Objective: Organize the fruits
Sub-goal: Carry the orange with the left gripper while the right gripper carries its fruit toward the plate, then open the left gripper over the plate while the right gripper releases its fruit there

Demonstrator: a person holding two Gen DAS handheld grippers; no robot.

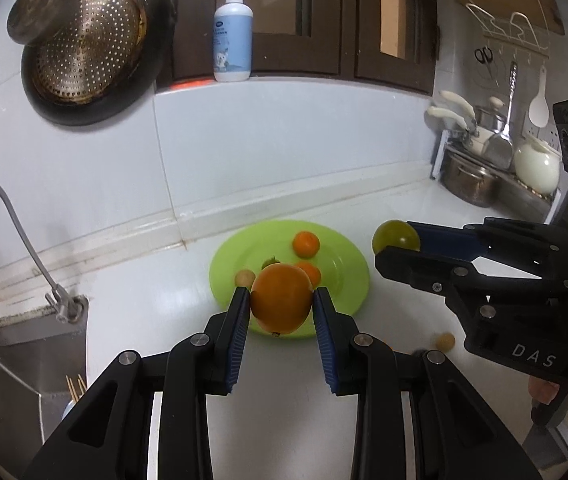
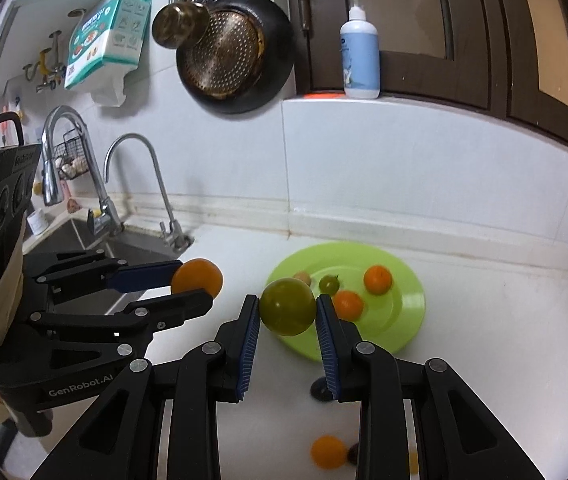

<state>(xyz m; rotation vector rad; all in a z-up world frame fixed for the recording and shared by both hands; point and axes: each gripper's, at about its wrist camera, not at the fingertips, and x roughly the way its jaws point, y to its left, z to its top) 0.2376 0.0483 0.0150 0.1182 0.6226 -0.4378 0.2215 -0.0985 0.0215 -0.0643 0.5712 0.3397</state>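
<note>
My left gripper (image 1: 281, 300) is shut on a large orange fruit (image 1: 281, 298) and holds it above the near edge of the green plate (image 1: 348, 264). My right gripper (image 2: 288, 308) is shut on a round green fruit (image 2: 288, 306), held above the counter left of the plate (image 2: 404, 304). Each gripper shows in the other's view: the right one (image 1: 394, 242) at the plate's right, the left one (image 2: 195, 280) by the sink. On the plate lie two small oranges (image 2: 378, 279), a small green fruit (image 2: 328, 283) and a small tan fruit (image 2: 303, 278).
A sink (image 2: 83, 240) with two faucets is at the left. A small orange (image 2: 328, 451) and a dark fruit lie on the white counter near me. A tan fruit (image 1: 444, 342) lies on the counter. Pots (image 1: 472, 184) stand at the far right. A soap bottle (image 1: 233, 36) stands on the ledge.
</note>
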